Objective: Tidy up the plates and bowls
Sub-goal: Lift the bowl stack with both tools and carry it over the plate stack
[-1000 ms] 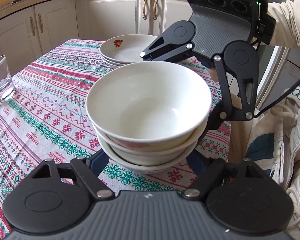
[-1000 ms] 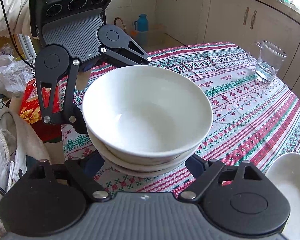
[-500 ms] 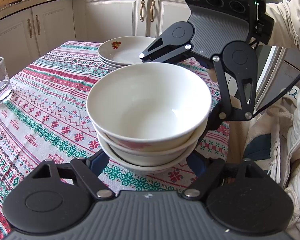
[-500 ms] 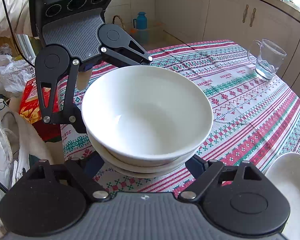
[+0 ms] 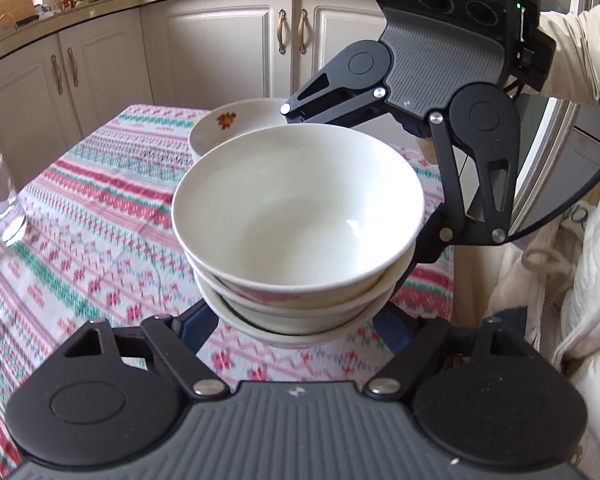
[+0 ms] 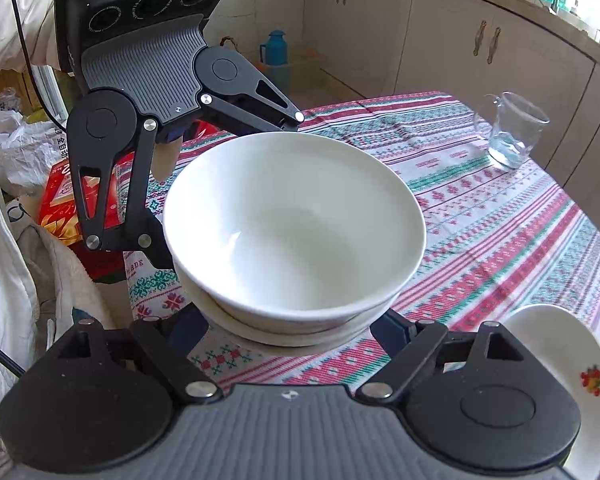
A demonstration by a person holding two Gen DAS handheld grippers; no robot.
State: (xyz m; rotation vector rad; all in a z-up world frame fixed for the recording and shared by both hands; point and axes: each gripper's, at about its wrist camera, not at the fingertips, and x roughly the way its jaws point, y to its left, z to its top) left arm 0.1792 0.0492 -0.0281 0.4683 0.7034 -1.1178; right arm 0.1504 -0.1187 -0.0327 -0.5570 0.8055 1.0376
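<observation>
A: Why are both grippers on the stack of bowls (image 5: 298,220)?

B: Nested bowls are heavy and slippery, I think. The left gripper (image 5: 296,312) cradles the bottom bowl from the near side, the right gripper (image 6: 296,320) from the opposite side. Each pair of jaws stands partly open, its tips hidden under the stack, so they look closed against the lowest bowl. The stack hangs above the bench (image 5: 100,232), near its edge.

A: What's around it?

B: In the left wrist view, the plates (image 5: 236,124) sit at 11 o'clock, just behind the bowls. The glass mug (image 6: 510,130) stands at 2 o'clock in the right wrist view, well apart.

A: Anything in the way?

B: Mostly the plates, if the stack travels that way. The person's sleeve (image 5: 580,52) stays clear.
</observation>
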